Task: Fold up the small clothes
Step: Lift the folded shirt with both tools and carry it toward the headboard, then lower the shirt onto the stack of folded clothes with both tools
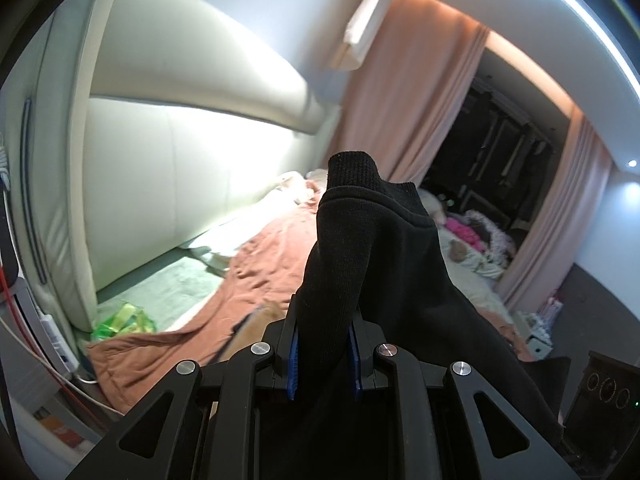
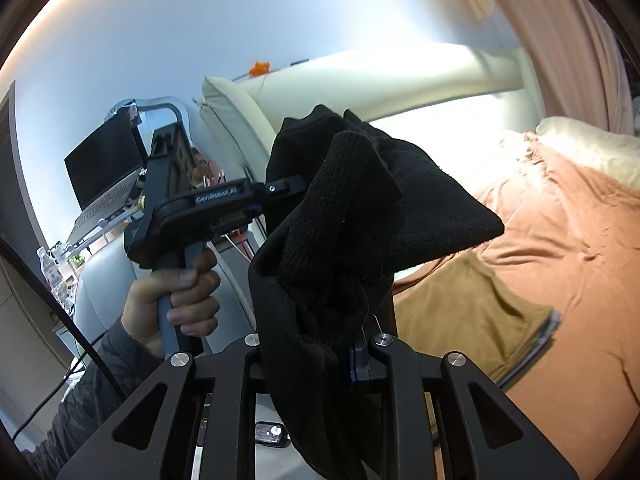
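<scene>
Both the left tool and right tool clamp the black garment.

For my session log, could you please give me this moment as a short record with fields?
setting: bedroom, bed with rust-coloured sheet
item in hand: black knit garment, lifted above the bed
left gripper: shut on the garment's ribbed part
right gripper: shut on the garment, which hangs bunched
already on bed: brown folded cloth
fold state: not yet laid flat
background: laptop beside the headboard
</scene>
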Tool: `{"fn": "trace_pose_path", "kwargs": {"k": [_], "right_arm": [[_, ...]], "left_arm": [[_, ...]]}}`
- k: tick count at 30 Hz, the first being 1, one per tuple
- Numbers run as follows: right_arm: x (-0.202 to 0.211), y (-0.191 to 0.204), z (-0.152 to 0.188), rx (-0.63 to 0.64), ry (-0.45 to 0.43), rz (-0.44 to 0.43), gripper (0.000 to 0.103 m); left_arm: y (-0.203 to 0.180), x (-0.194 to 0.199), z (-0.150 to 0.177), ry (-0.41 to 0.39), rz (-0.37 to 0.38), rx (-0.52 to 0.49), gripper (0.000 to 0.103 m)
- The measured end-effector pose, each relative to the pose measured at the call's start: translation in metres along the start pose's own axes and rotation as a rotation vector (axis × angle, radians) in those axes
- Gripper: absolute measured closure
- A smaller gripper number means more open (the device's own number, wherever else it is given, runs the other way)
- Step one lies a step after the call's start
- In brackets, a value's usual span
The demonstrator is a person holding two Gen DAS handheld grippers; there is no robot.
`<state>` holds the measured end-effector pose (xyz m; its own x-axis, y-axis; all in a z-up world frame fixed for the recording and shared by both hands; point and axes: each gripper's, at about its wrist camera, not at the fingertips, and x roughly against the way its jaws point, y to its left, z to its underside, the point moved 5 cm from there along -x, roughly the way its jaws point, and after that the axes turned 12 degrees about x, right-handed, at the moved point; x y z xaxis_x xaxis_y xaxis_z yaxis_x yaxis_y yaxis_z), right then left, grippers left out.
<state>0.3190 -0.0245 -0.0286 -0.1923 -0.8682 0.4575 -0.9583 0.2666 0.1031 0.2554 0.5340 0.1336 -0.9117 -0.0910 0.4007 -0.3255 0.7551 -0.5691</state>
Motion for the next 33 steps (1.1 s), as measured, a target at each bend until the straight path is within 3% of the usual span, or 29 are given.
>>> {"fn": "trace_pose_path", "kwargs": {"k": [6, 9, 18, 25, 27, 28, 30, 33], "right_arm": [[-0.018, -0.066, 0.015, -0.068, 0.047, -0.046, 0.086], [-0.021, -0.102, 0.022, -0.045, 0.037, -0.058, 0.086], [-0.01, -0.223, 0.043, -0.133, 0.074, -0.005, 0.086], [-0.003, -0.305, 0.073, -0.213, 0.106, 0.018, 0.085], [-0.003, -0.326, 0.088, -0.223, 0.153, 0.103, 0.082], [-0.005, -0.34, 0.098, -0.24, 0.187, 0.137, 0.08], [-0.006, -0.369, 0.12, -0.3, 0.234, 0.174, 0.061], [0.009, -0.409, 0.143, -0.336, 0.241, 0.27, 0.049]], "left_arm": [[0.02, -0.052, -0.004, 0.026, -0.072, 0.01, 0.083], [0.028, -0.08, -0.006, 0.043, -0.09, 0.034, 0.083], [0.037, -0.17, -0.001, 0.128, -0.155, 0.008, 0.083], [0.051, -0.239, 0.016, 0.214, -0.246, -0.004, 0.082], [0.055, -0.256, 0.022, 0.245, -0.288, -0.012, 0.078], [0.057, -0.261, 0.025, 0.25, -0.325, -0.033, 0.071], [0.061, -0.262, 0.027, 0.237, -0.374, -0.052, 0.064], [0.066, -0.249, 0.029, 0.24, -0.366, -0.027, 0.064]]}}
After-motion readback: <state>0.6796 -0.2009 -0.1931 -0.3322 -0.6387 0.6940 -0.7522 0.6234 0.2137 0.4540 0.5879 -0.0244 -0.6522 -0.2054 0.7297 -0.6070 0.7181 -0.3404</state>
